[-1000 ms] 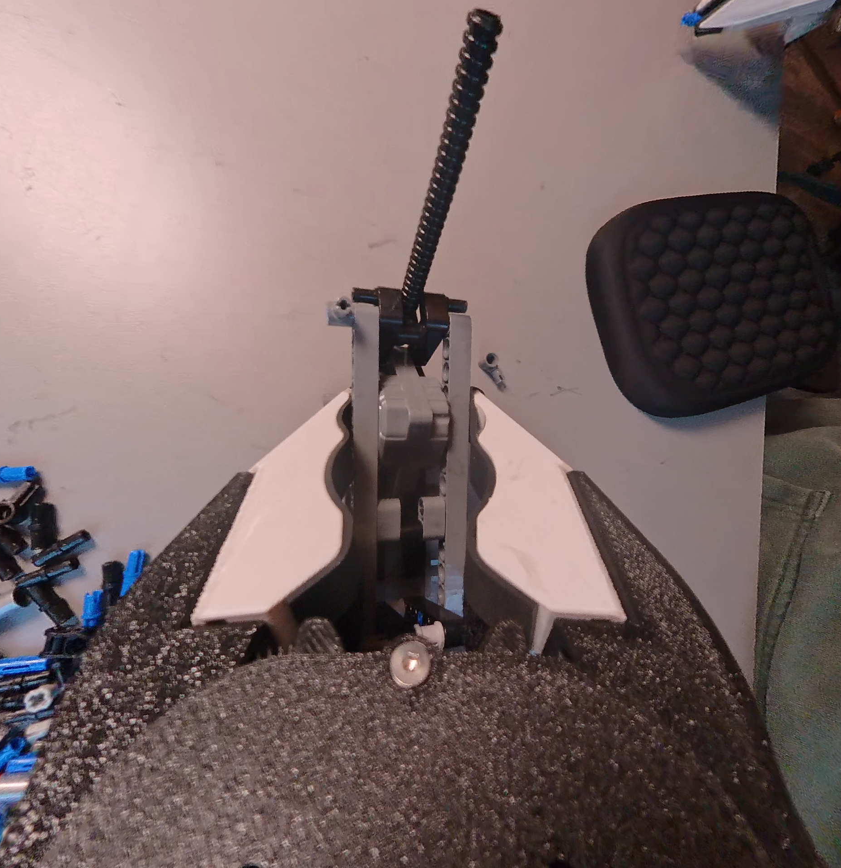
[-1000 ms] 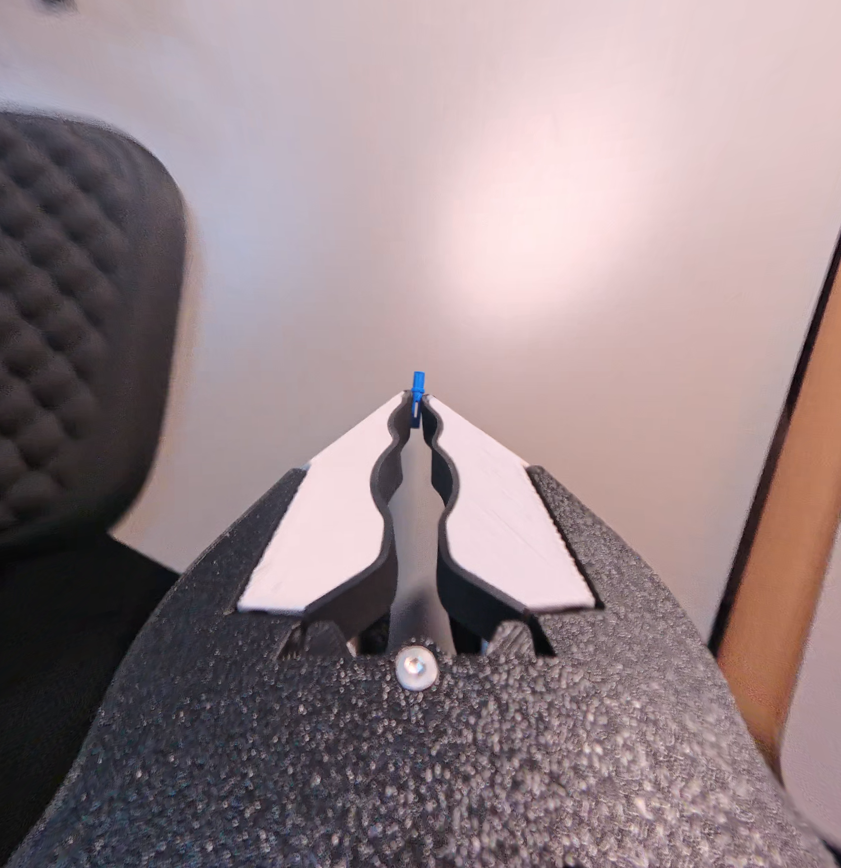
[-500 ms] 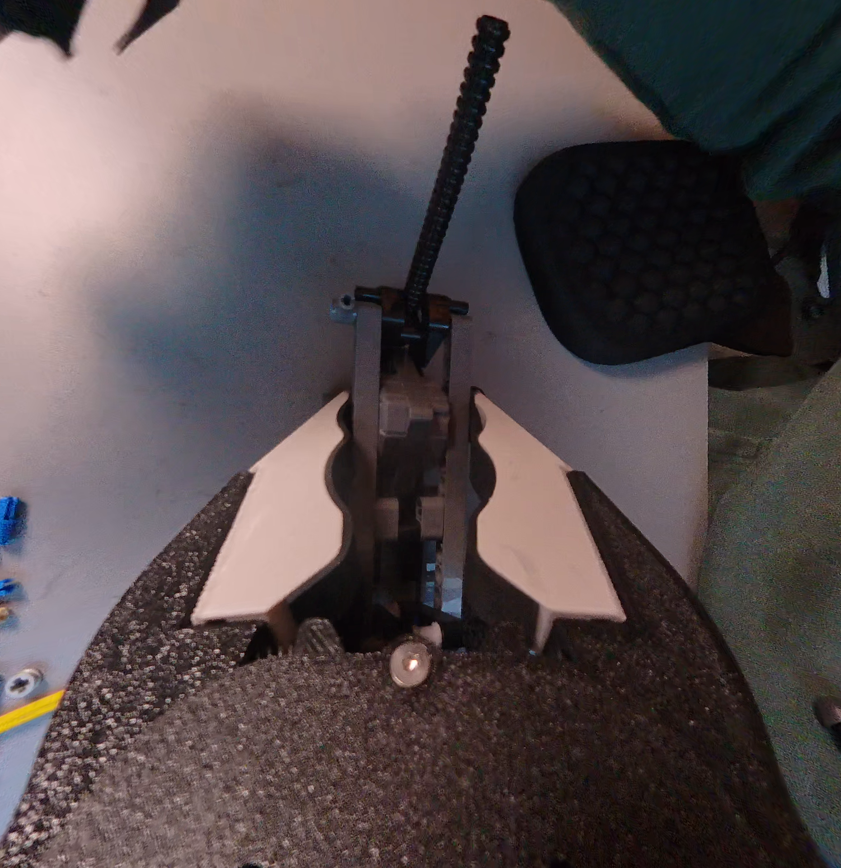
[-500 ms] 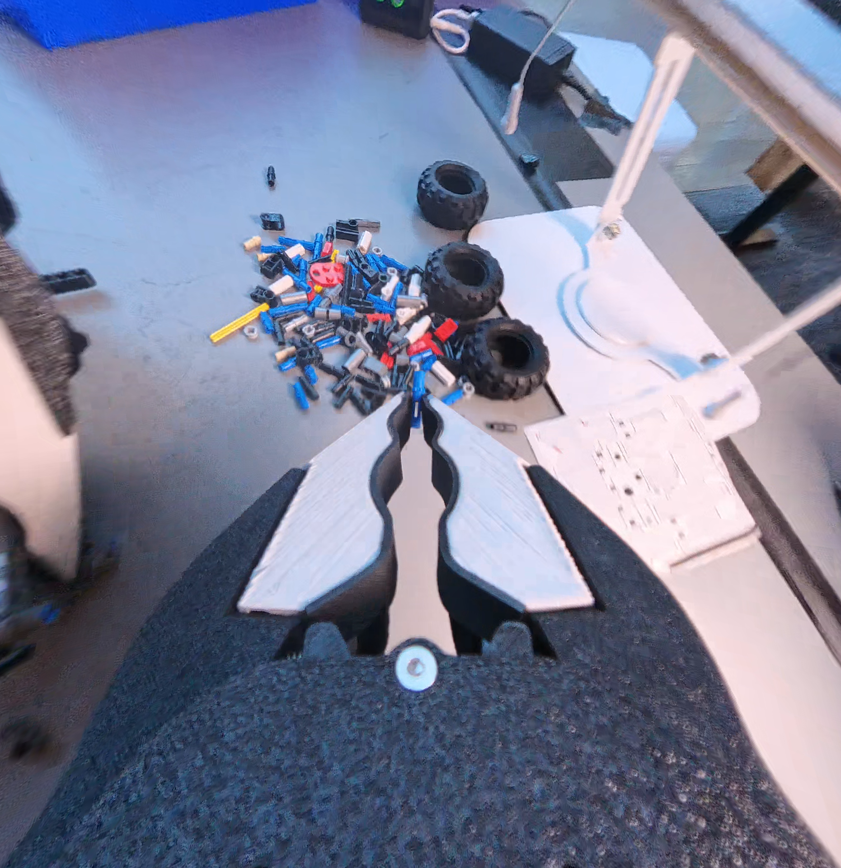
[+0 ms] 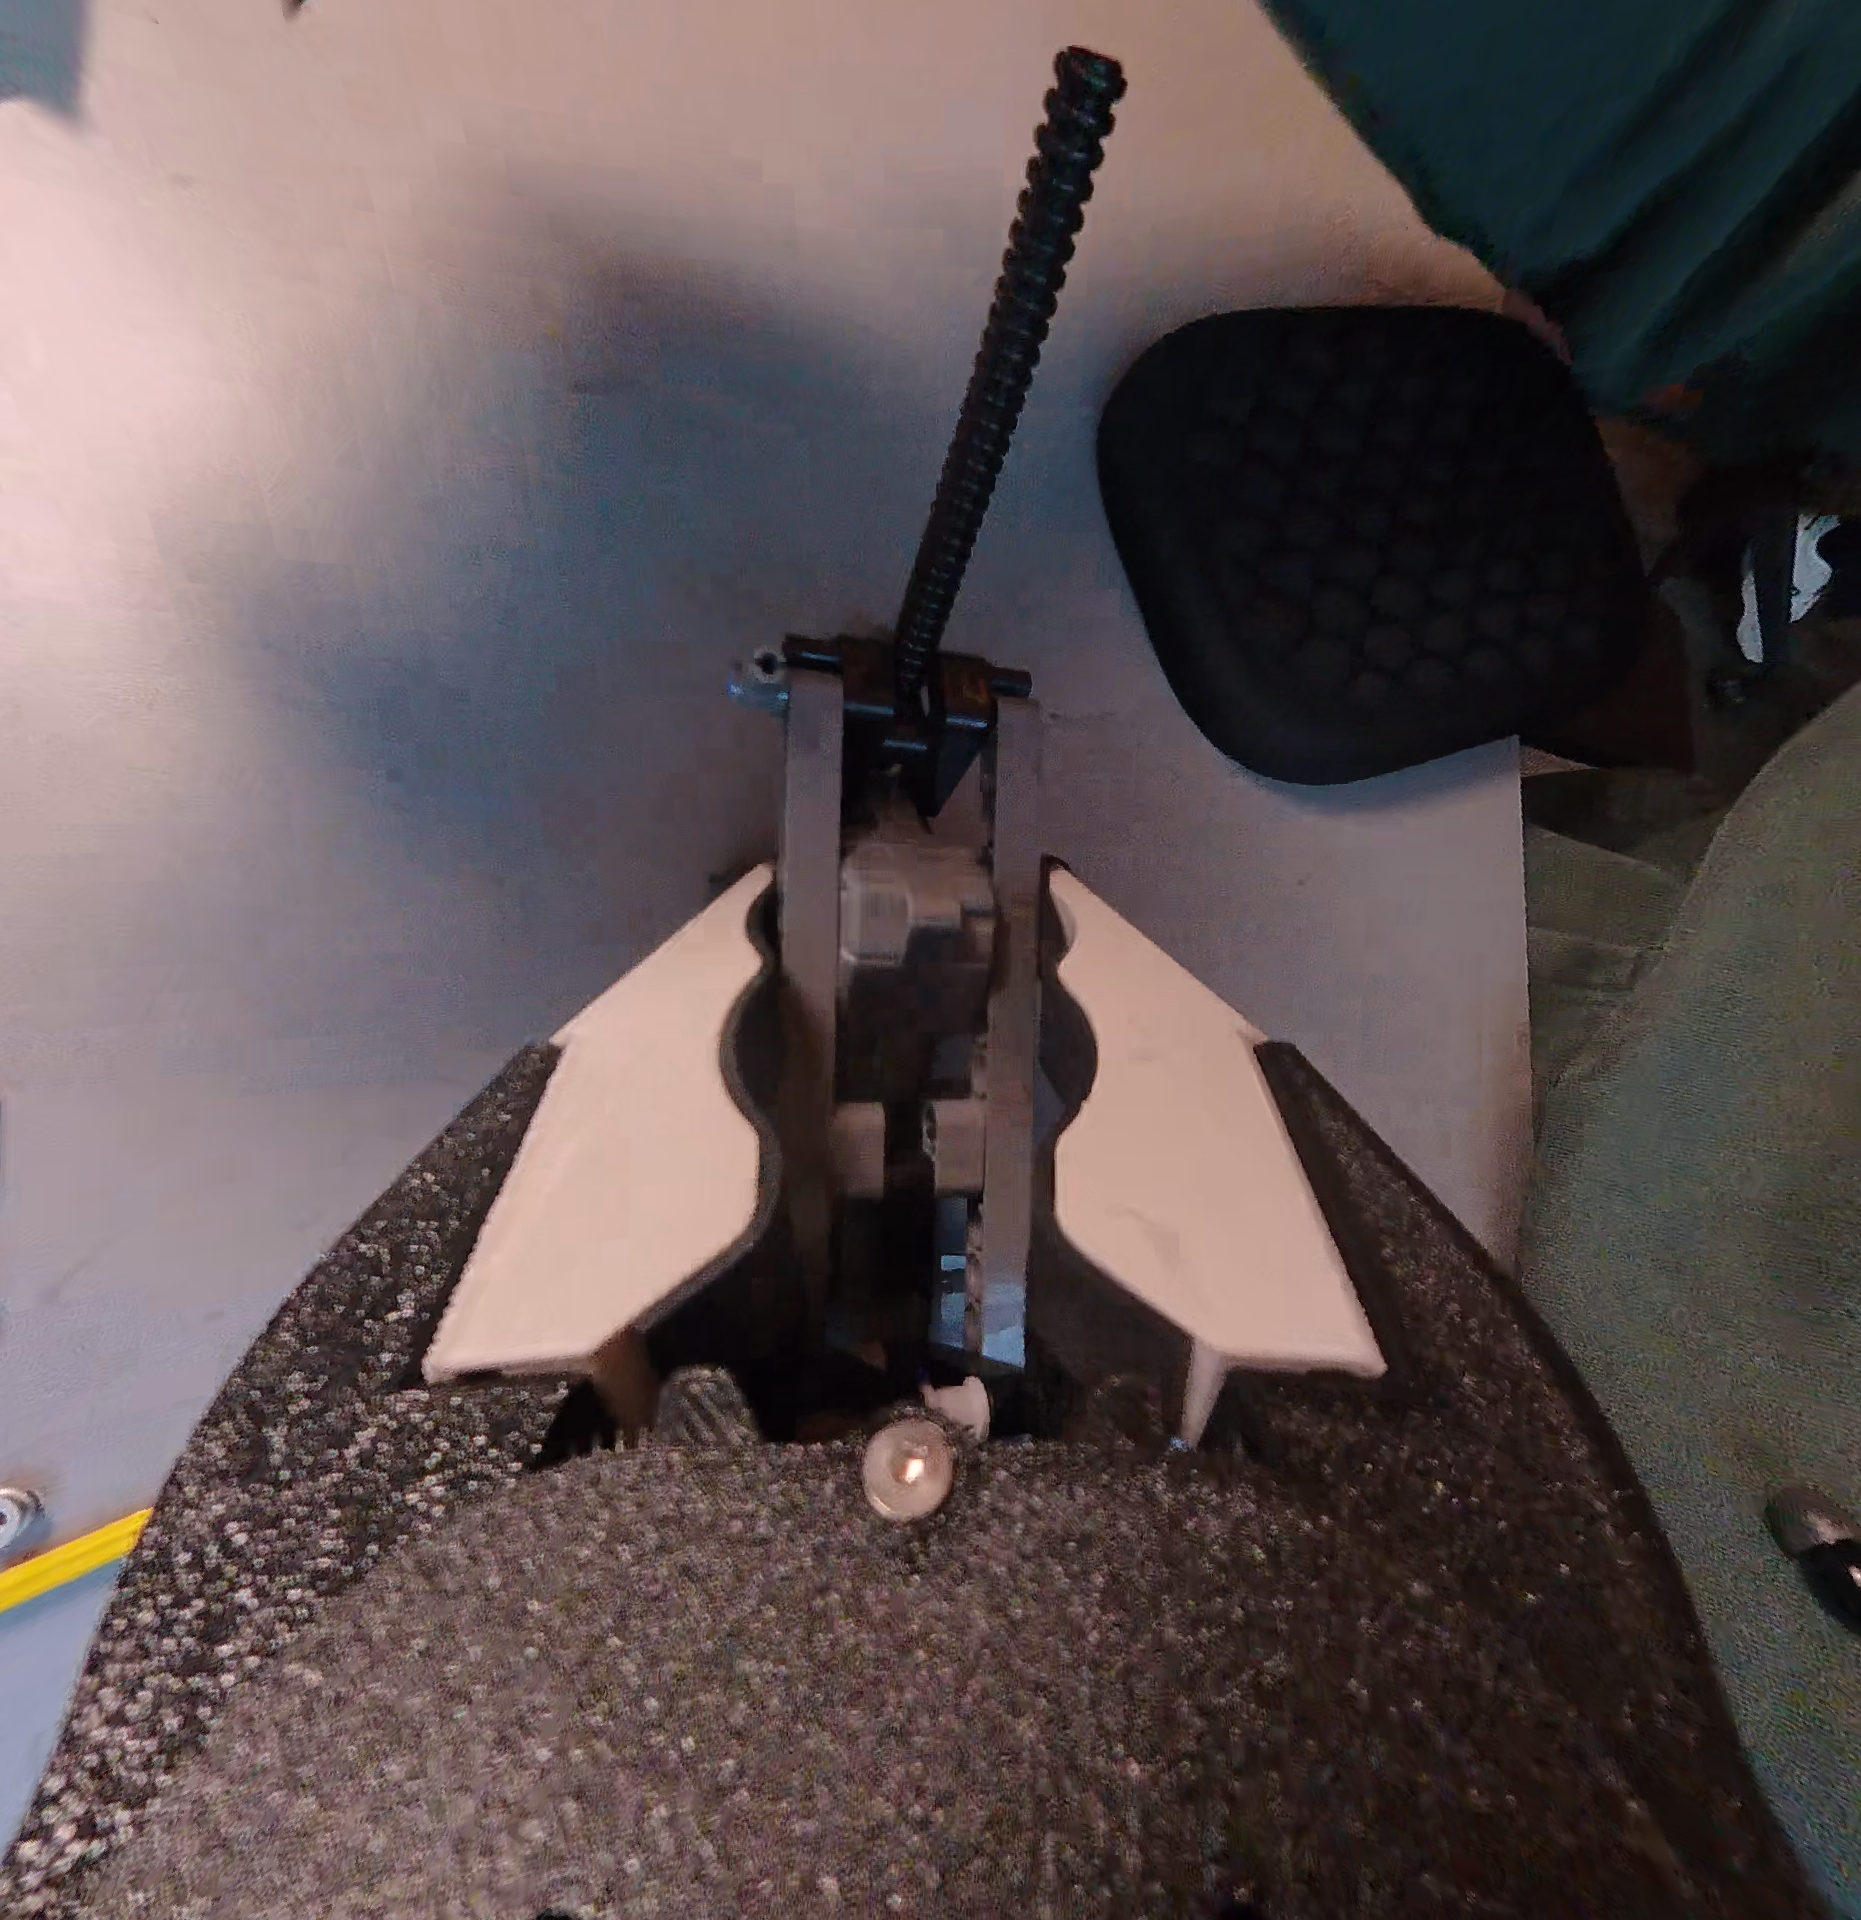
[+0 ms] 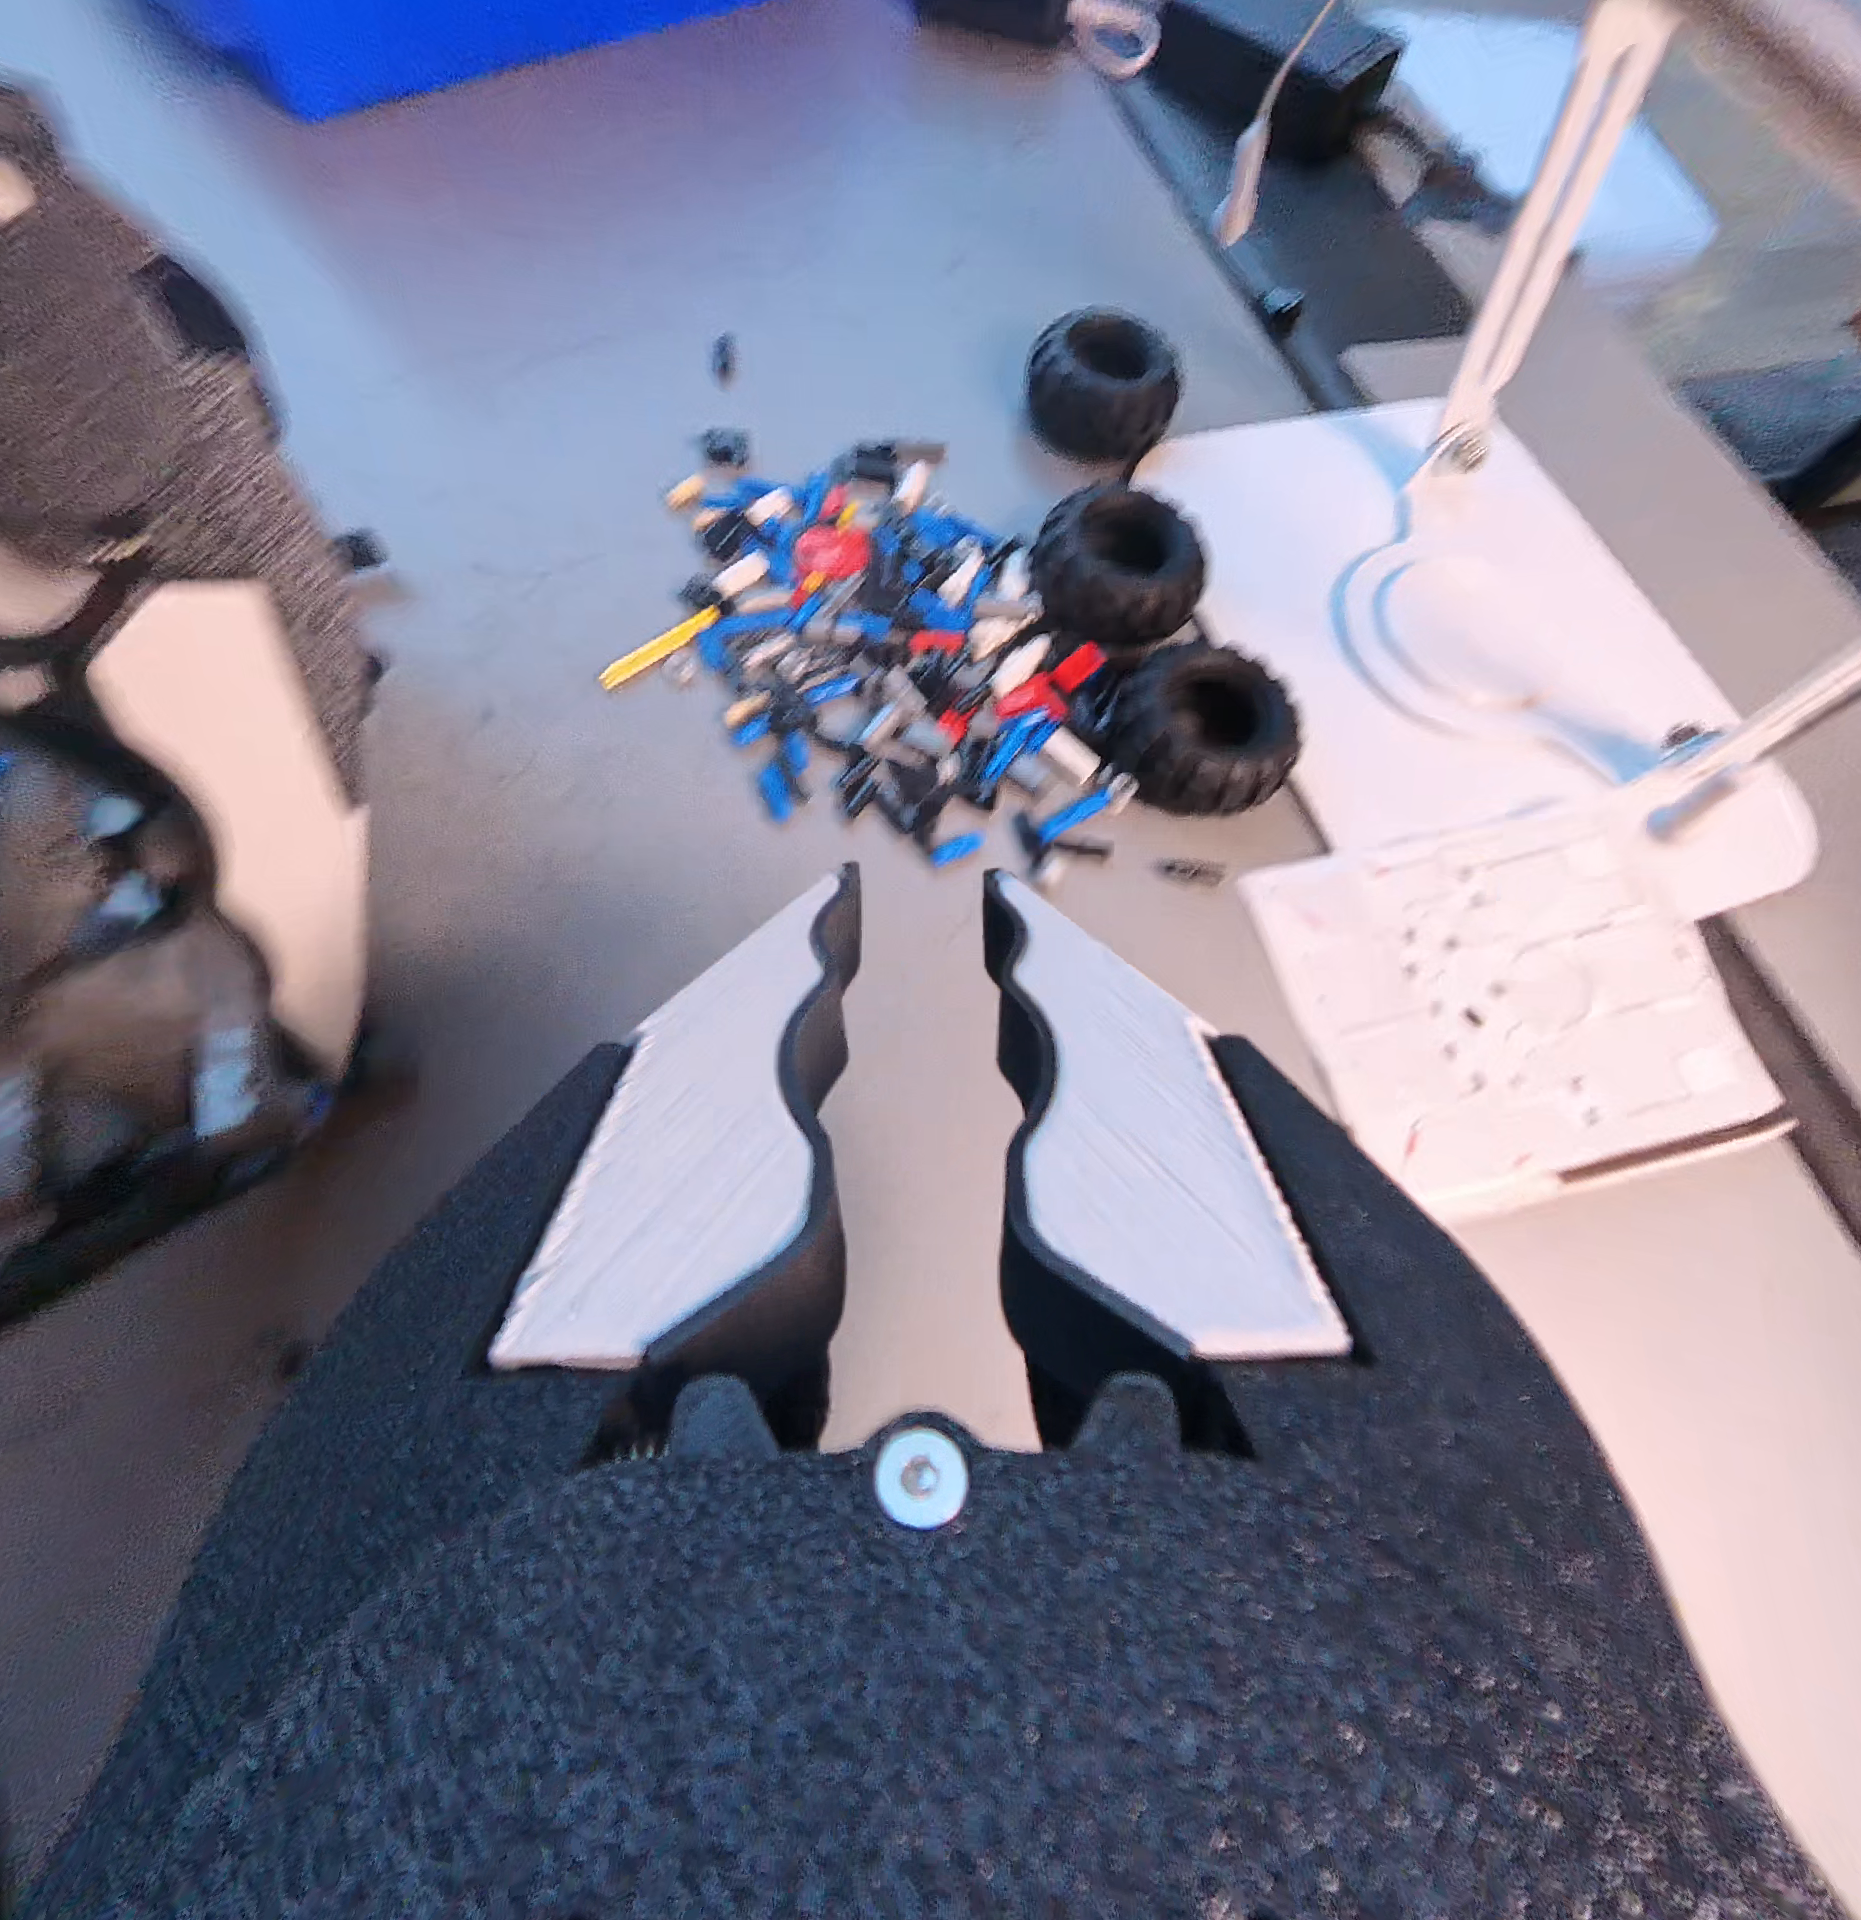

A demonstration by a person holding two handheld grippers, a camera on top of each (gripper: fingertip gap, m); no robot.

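Note:
My left gripper [image 5: 905,883] is shut on a grey brick assembly [image 5: 910,997], held lengthwise between the fingers. A black ribbed hose [image 5: 1009,364] rises from the assembly's black top bar. It hangs above the grey table [image 5: 386,520]. My right gripper [image 6: 921,878] is open and empty, its jaws a small gap apart, above the table just short of a pile of small blue, black, red and white parts [image 6: 884,665]. The left gripper with the assembly shows blurred at the left of the right wrist view [image 6: 230,779].
Three black tyres [image 6: 1118,561] lie right of the pile. A white lamp base [image 6: 1477,623] and a printed white sheet [image 6: 1508,997] lie further right. A black chair armrest [image 5: 1362,540] sits at the table's edge. A yellow axle [image 5: 53,1579] lies at lower left.
My right gripper swung from bare table to face the parts pile and opened; the blue pin it pinched is gone from its tips. My left gripper keeps its hold and shifted slightly.

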